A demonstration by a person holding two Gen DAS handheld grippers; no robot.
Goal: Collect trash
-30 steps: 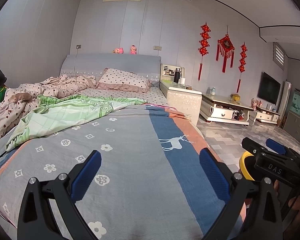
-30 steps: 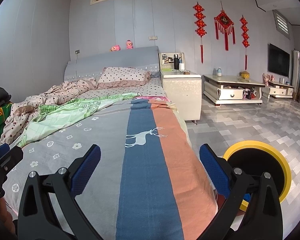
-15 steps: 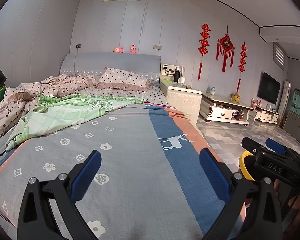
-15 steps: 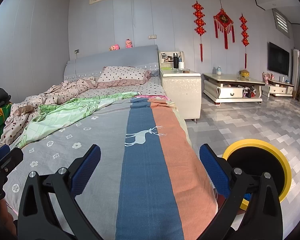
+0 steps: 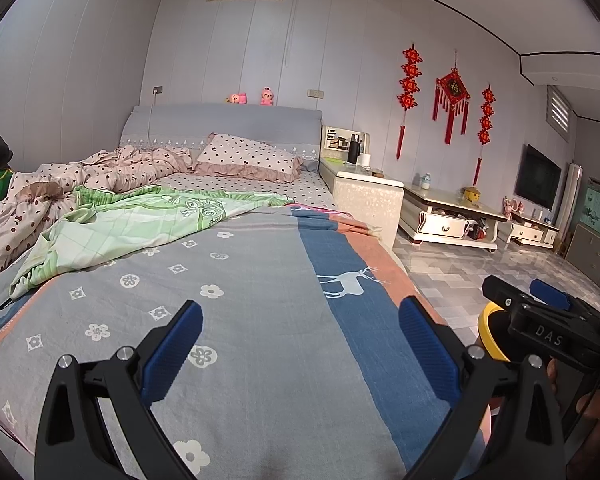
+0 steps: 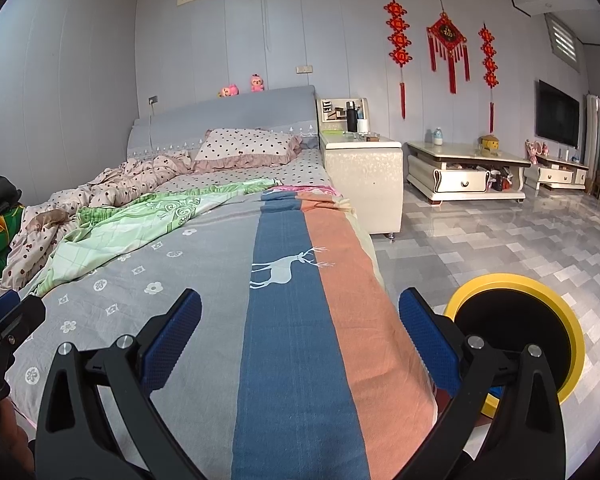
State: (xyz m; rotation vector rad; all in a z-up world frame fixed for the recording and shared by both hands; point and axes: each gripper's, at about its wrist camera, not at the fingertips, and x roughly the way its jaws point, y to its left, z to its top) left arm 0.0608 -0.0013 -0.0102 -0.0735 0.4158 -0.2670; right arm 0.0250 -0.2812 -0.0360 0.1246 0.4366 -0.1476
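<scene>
My left gripper [image 5: 300, 344] is open over the foot of a bed, its blue pads wide apart and empty above a grey flowered blanket [image 5: 228, 320]. My right gripper [image 6: 300, 336] is also open and empty, above the blanket's blue and orange stripes [image 6: 300, 320]. A yellow-rimmed round bin [image 6: 516, 332] with a dark inside stands on the floor by the bed's right side, just beyond the right finger. The same bin [image 5: 490, 330] shows partly behind the right gripper body in the left wrist view. I can make out no loose trash on the bed.
A green sheet [image 5: 140, 224] and a spotted duvet [image 5: 100, 176] are bunched on the bed's left. A white bedside cabinet [image 6: 362, 176] holds a dark bottle [image 6: 352, 118]. Low white TV units [image 6: 464, 170] line the far wall. Grey tiled floor [image 6: 500, 248] spreads to the right.
Both views have shifted only slightly; the left gripper has drifted a little along the bed. Both grippers stay open and empty.
</scene>
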